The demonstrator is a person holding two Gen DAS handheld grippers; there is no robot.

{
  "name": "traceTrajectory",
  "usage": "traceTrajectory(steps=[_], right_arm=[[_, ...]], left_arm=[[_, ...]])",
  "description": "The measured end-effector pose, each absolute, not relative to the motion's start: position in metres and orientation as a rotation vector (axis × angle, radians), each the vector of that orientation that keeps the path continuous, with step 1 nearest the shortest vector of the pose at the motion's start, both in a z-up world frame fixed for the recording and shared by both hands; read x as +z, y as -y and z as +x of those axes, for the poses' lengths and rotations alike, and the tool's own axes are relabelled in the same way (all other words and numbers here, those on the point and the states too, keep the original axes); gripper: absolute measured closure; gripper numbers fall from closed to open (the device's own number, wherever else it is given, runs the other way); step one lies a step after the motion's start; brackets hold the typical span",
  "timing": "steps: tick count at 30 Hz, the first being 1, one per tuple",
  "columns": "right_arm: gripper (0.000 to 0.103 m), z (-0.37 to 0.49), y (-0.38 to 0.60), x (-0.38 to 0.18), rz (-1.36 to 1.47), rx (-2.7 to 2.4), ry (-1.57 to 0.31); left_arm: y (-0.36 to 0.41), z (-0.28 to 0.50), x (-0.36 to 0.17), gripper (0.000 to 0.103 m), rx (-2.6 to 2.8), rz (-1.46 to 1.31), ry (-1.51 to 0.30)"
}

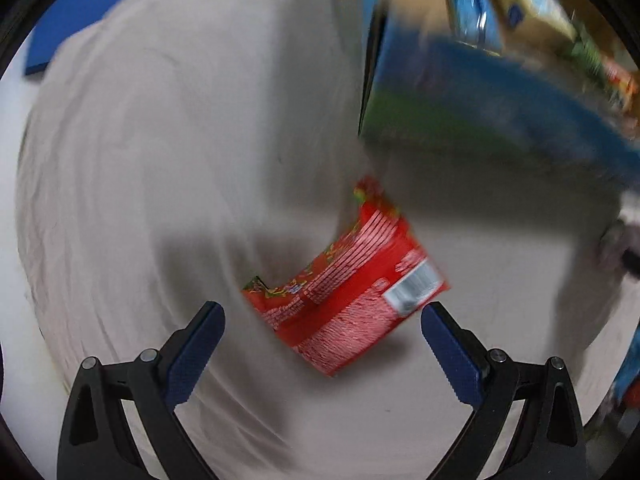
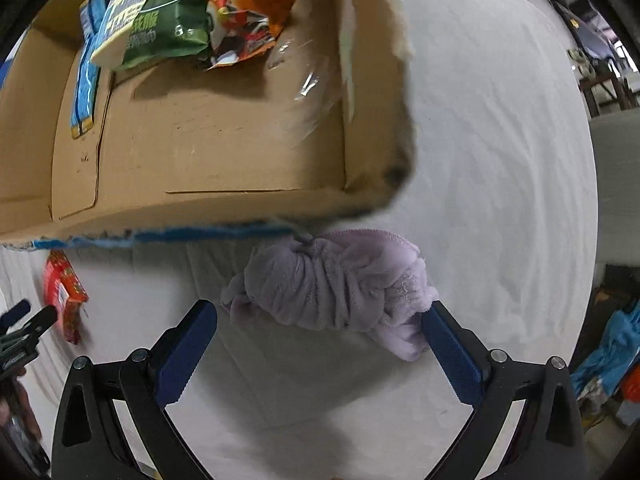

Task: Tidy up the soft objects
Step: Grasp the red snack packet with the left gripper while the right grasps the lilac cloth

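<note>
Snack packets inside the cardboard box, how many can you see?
4: a blue one on the left, a blue-and-white one, a green one and an orange one at the back. Others may be hidden.

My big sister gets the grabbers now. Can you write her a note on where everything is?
Left gripper: open, holding nothing, over the red snack packet on the white sheet.
Right gripper: open, holding nothing, with the bunched lilac cloth lying between its fingers, just outside the cardboard box.
Done: the green packet, orange packet and some blue-and-white packs are in the box.
Left: the lilac cloth and the red packet are not yet in the box.
</note>
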State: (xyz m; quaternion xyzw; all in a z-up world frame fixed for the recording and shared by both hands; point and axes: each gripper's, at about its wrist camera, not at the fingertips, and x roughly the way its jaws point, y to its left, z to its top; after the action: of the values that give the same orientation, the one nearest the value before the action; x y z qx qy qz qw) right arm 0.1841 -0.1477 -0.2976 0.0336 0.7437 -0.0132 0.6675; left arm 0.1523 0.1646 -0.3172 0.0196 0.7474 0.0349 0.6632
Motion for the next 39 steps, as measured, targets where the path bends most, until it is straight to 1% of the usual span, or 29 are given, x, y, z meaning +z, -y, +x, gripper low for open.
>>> traceTrajectory(steps=[3,6,8,10,12,14,17,19,21,23,26,30,31,32,33,34,35,36,37,38,39], right_arm=[[0.000,0.185,0.140,-0.299,-0.005,-0.005,-1.685],[0.000,0.183,0.132,-0.306,-0.062,0.028,-1.712],[0.000,0.181,0.129,-0.310,-0.042,0.073,-1.735],[0.000,0.175,0.129,-0.310,-0.004,0.113,-1.753],[0.000,0.167,0.127,-0.306,0.049,0.189,-1.773],[0.000,0.158,0.124,-0.296,0.041,0.232,-1.766],[0.000,0.151,0.114,-0.285,-0.136,0.232,-1.710],[0.000,0.147,0.104,-0.282,-0.316,0.217,-1.650],[0.000,0.145,0.095,-0.287,-0.461,0.218,-1.611],[0.000,0.144,0.087,-0.296,-0.543,0.233,-1.596],[0.000,0.148,0.083,-0.314,-0.589,0.232,-1.615],[0.000,0.151,0.076,-0.323,-0.542,0.265,-1.621],[0.003,0.150,0.078,-0.322,-0.530,0.269,-1.625],[0.014,0.149,0.077,-0.323,-0.515,0.272,-1.641],[0.028,0.150,0.075,-0.323,-0.500,0.277,-1.660],[0.034,0.149,0.074,-0.323,-0.493,0.277,-1.669],[0.037,0.146,0.074,-0.322,-0.469,0.284,-1.686],[0.040,0.144,0.077,-0.321,-0.450,0.291,-1.696],[0.041,0.141,0.078,-0.320,-0.429,0.297,-1.707],[0.042,0.138,0.079,-0.318,-0.393,0.307,-1.729],[0.042,0.136,0.079,-0.317,-0.354,0.321,-1.752]], left_arm=[[-0.160,0.154,-0.336,0.002,0.018,0.073,-1.742],[-0.149,0.154,-0.345,0.002,-0.014,0.133,-1.749],[-0.145,0.153,-0.344,0.003,-0.019,0.121,-1.738],[-0.139,0.153,-0.340,0.006,-0.042,0.070,-1.729],[-0.130,0.148,-0.334,0.006,-0.077,0.018,-1.738],[-0.122,0.144,-0.330,0.006,-0.112,-0.001,-1.743],[-0.111,0.137,-0.324,0.006,-0.157,-0.020,-1.764],[-0.108,0.135,-0.319,0.006,-0.154,-0.006,-1.763],[-0.108,0.138,-0.315,0.006,-0.131,0.023,-1.732],[-0.107,0.145,-0.312,0.006,-0.095,0.046,-1.721],[-0.106,0.156,-0.326,0.006,-0.079,0.042,-1.734],[-0.098,0.167,-0.344,0.006,-0.070,0.065,-1.741],[-0.097,0.169,-0.348,0.006,-0.073,0.052,-1.747],[-0.096,0.170,-0.350,0.006,-0.073,0.043,-1.752],[-0.096,0.169,-0.351,0.011,-0.076,0.026,-1.751],[-0.094,0.171,-0.352,0.018,-0.084,0.006,-1.750],[-0.092,0.171,-0.351,0.024,-0.074,0.013,-1.747],[-0.090,0.171,-0.350,0.032,-0.065,0.017,-1.740],[-0.089,0.170,-0.348,0.037,-0.057,0.011,-1.741],[-0.089,0.169,-0.347,0.044,-0.050,-0.002,-1.741],[-0.089,0.165,-0.346,0.048,-0.046,-0.007,-1.740]])
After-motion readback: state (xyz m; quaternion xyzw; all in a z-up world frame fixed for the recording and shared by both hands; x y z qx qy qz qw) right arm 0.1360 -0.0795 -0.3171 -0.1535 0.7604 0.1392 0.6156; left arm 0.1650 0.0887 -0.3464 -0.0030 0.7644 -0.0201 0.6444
